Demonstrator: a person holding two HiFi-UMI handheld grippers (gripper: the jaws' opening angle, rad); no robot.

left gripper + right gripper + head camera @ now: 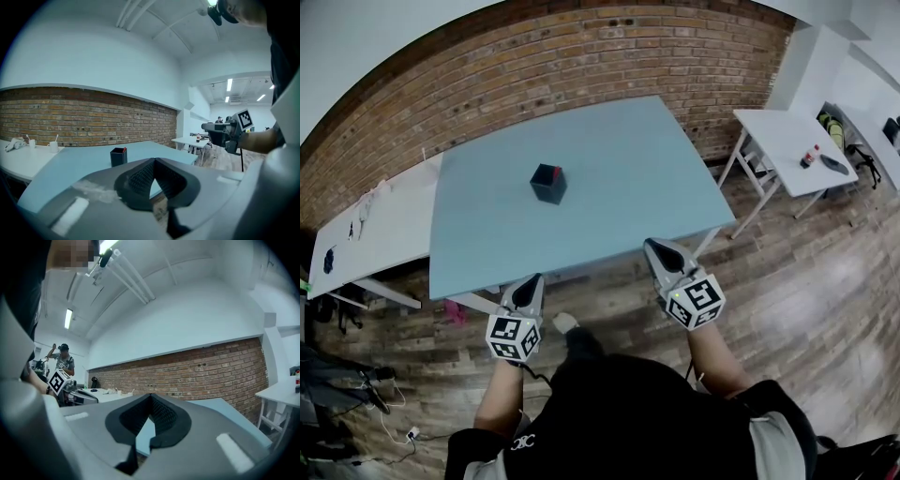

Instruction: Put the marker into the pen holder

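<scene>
Both tools are clamped on nothing. The left gripper [529, 283] and the right gripper [662, 249] have their jaws pressed together, empty, and hover just off the near edge of the blue table [628, 206]. Well ahead, mid-table, stands the black pen holder [548, 184], a red tip (the marker [123, 149], most likely) poking from its top. No marker lies loose, so the task looks finished.

Pen holder [548, 183] alone mid table [656, 159]; open room all round
</scene>
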